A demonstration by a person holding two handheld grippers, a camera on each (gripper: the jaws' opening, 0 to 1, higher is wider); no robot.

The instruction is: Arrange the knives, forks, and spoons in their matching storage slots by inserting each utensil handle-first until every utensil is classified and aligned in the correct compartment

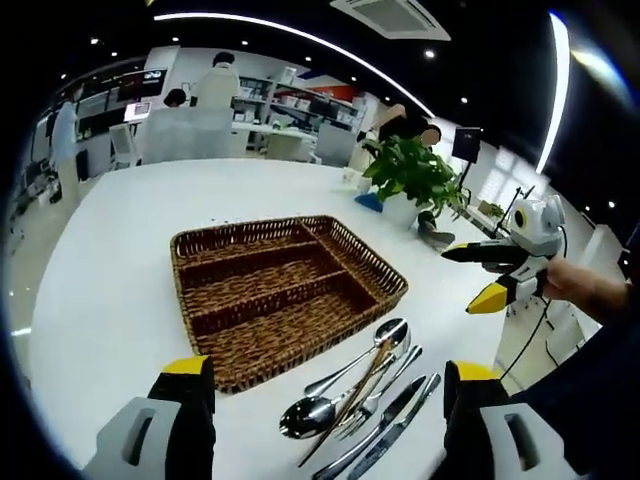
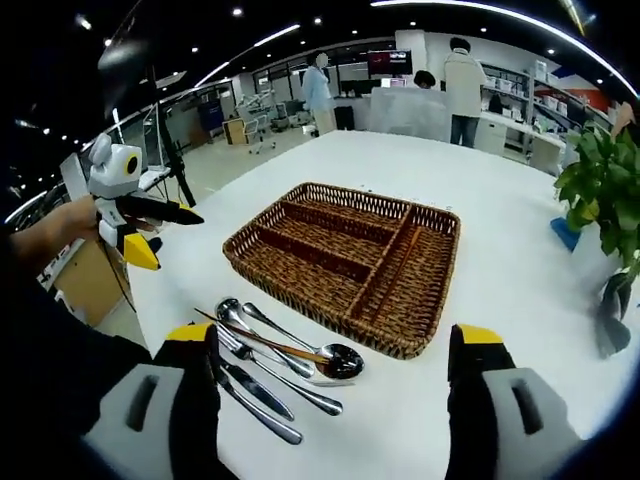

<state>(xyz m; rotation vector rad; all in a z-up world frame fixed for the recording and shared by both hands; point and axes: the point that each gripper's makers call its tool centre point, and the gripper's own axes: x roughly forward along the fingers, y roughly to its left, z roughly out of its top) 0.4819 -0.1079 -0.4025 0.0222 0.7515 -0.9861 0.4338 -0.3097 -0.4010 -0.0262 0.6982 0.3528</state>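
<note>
An empty woven wicker basket with several slots sits on the white table. Beside its near edge lies a loose pile of utensils: spoons, a fork and knives. My left gripper hovers open just short of the pile, with nothing between its jaws; it also appears at the left of the right gripper view. My right gripper is open above the pile and basket edge, and is seen held off the table's edge.
A potted green plant stands on the table beyond the basket, with a small blue object at its foot. The person's hand and sleeve hold each gripper. People stand at desks in the room behind.
</note>
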